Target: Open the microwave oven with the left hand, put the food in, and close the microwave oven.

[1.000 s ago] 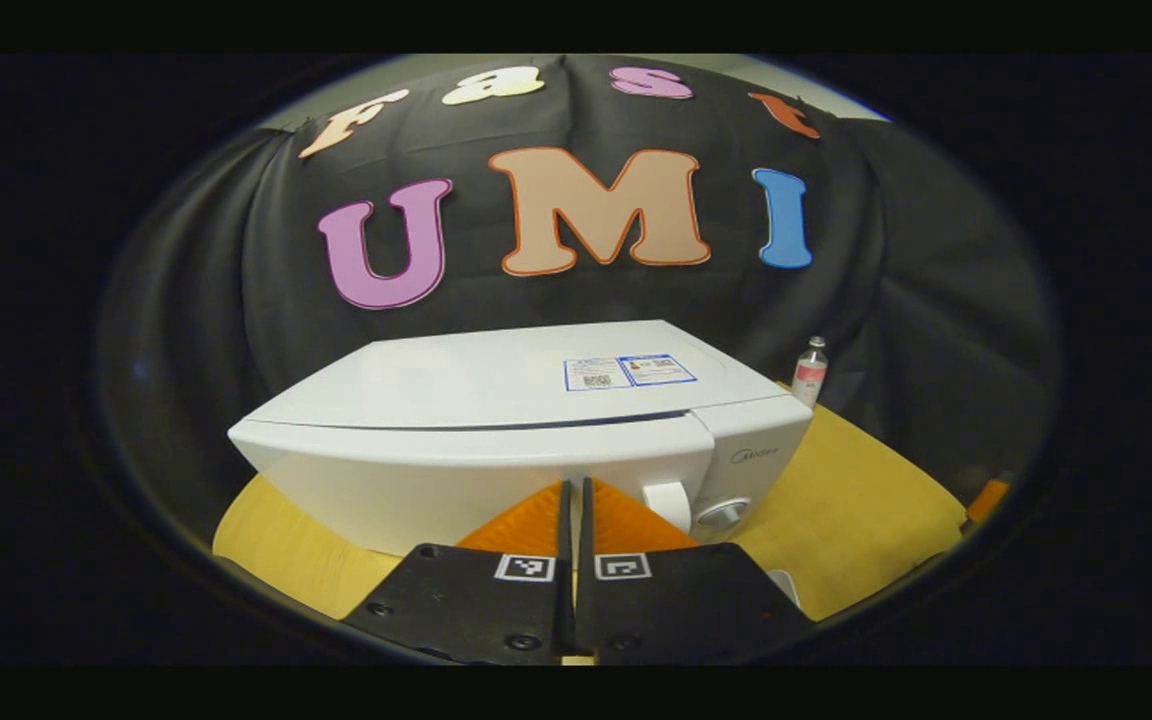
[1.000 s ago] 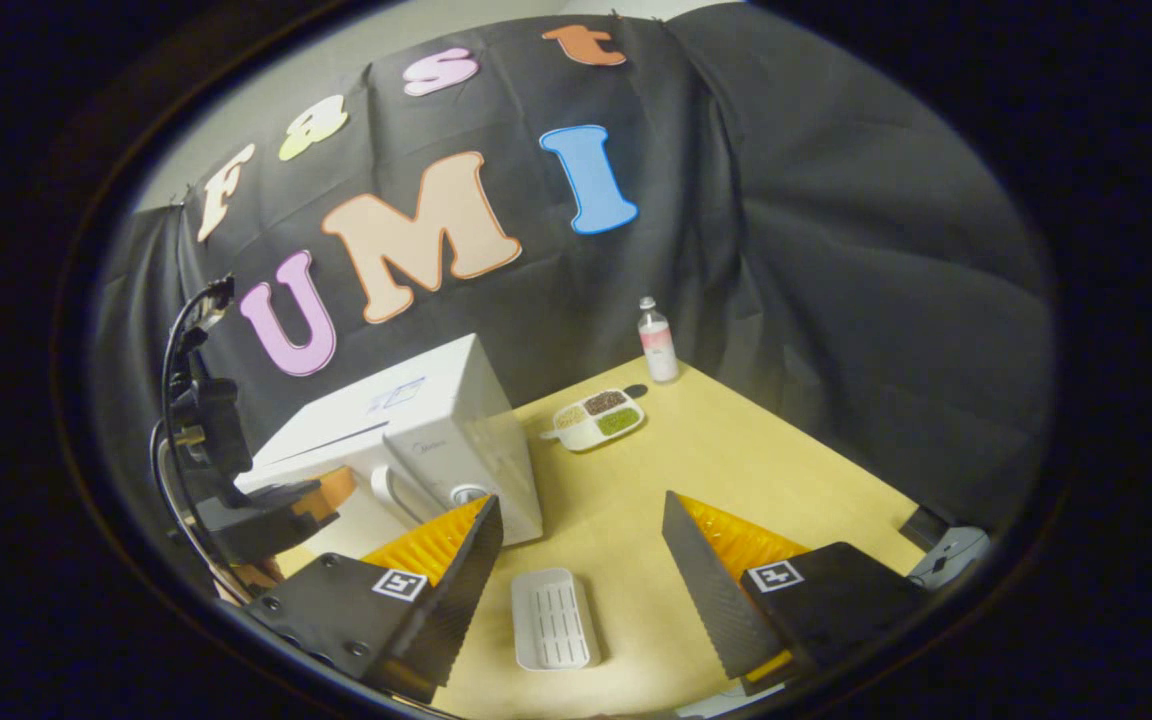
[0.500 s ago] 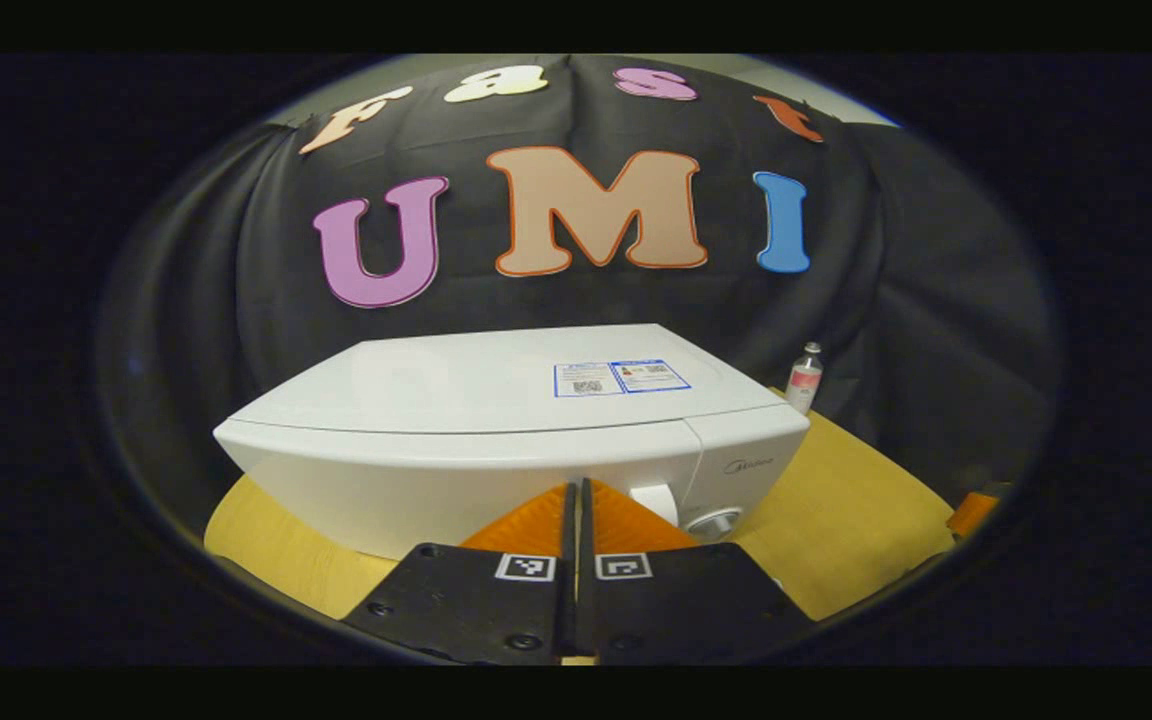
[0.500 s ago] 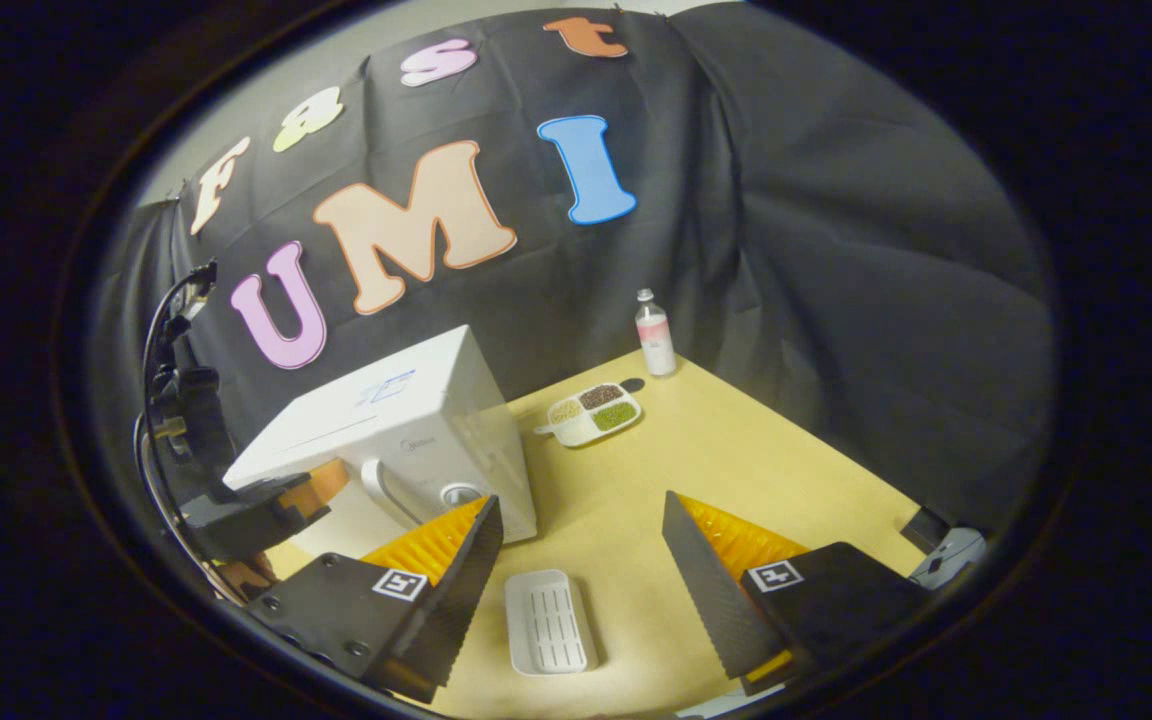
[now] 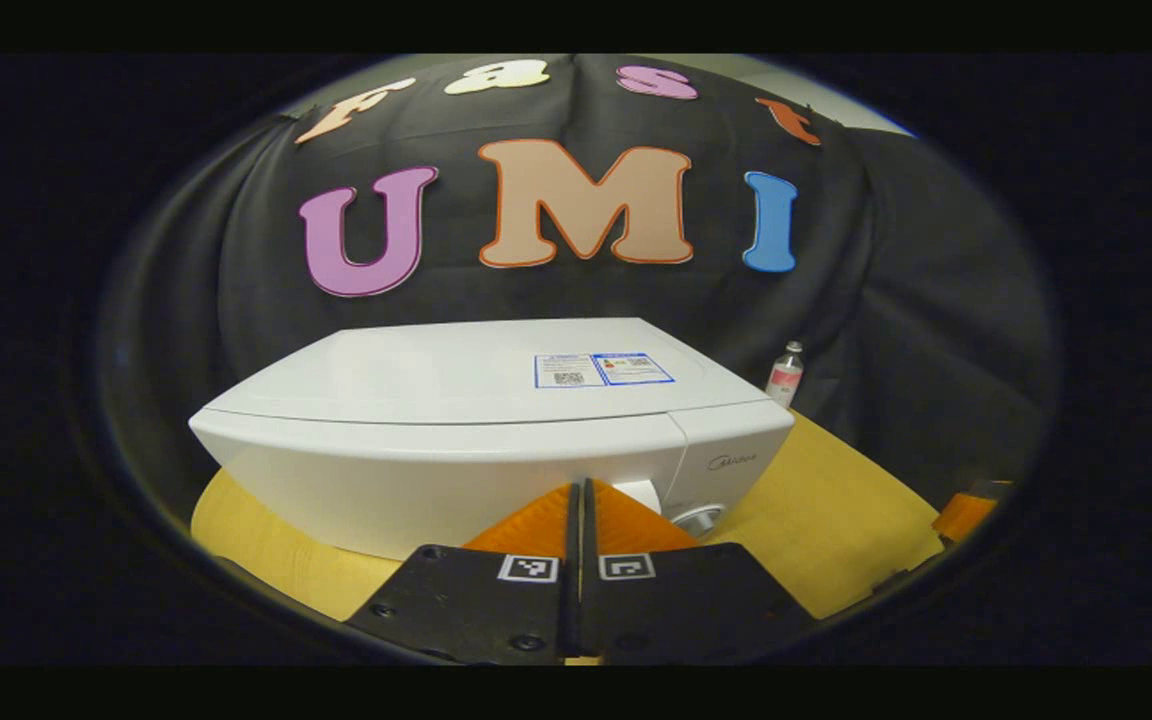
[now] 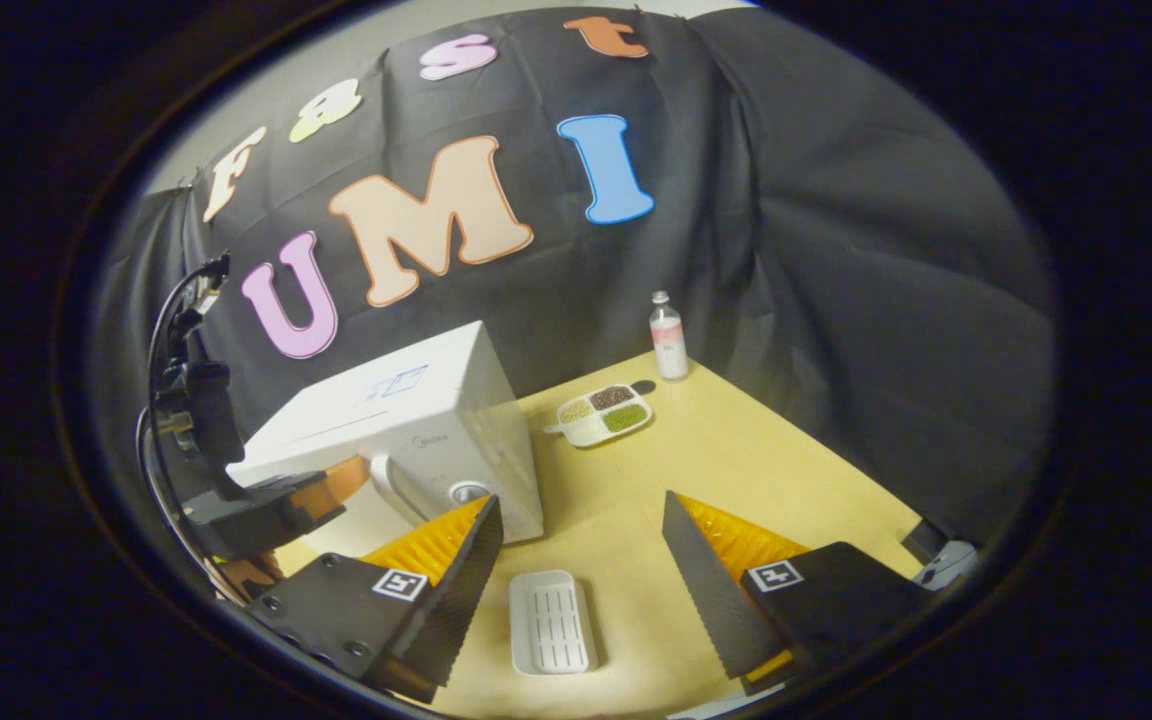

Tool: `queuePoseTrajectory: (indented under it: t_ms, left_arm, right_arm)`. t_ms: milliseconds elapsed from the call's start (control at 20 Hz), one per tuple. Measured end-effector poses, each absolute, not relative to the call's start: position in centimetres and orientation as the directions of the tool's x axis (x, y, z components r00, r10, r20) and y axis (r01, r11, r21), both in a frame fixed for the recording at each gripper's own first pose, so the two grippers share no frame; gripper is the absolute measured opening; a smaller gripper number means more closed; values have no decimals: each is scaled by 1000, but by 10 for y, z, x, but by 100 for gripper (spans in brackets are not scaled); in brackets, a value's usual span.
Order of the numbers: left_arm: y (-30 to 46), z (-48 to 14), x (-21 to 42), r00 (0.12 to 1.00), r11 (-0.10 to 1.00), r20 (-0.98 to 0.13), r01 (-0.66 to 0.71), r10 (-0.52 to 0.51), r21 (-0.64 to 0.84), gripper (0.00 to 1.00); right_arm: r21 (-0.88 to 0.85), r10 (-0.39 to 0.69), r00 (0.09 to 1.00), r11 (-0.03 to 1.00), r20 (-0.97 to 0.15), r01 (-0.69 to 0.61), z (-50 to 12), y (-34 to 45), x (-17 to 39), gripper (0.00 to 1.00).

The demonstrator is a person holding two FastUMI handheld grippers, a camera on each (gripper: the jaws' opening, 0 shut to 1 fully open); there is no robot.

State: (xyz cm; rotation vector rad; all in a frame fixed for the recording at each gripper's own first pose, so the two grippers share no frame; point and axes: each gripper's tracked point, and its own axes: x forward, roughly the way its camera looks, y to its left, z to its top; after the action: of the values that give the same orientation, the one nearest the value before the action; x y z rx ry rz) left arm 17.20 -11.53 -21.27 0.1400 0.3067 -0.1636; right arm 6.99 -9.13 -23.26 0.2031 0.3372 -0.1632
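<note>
A: The tongs first. How do they stand?

B: In the left gripper view the left gripper (image 5: 578, 500) is clenched, its two fingers pressed together on nothing, low in the centre and level. In the right gripper view the right gripper (image 6: 581, 535) is released, jaws wide apart, low in the frame and tilted down at the table (image 6: 736, 450).

A: And the microwave?

B: In the left gripper view the microwave (image 5: 456, 420) is a white box across the middle of the frame, door shut, a sticker on its top. Its handle (image 5: 641, 492) and knob (image 5: 698, 518) sit right of centre, just past the clenched fingertips. In the right gripper view the left gripper (image 6: 321, 490) appears at centre left, near the door beside the handle.

A: The food?

B: A divided tray (image 6: 601, 412) with three fillings, just above centre in the right gripper view, to the right of the microwave and apart from it. A bottle (image 6: 668, 338) stands beyond it by the wall.

A: Room to move?

B: Bare tabletop lies to the right of the microwave. A white slotted dish (image 6: 551, 620) lies at lower centre between the spread fingers, near the table's front edge.
</note>
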Motion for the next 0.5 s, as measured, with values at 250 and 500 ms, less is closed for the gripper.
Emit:
queuePoseTrajectory:
  t_ms: [250,500]
  left_arm:
    - [-99,-174,158,969,973,-221,148,-107,175,0]
    - [-73,-136,119,983,981,-175,92,-61,172,31]
  right_arm:
    - [170,-79,946,976,-316,138,-216,-85,62,100]
    - [149,-55,959,984,-277,100,-192,-84,53,91]
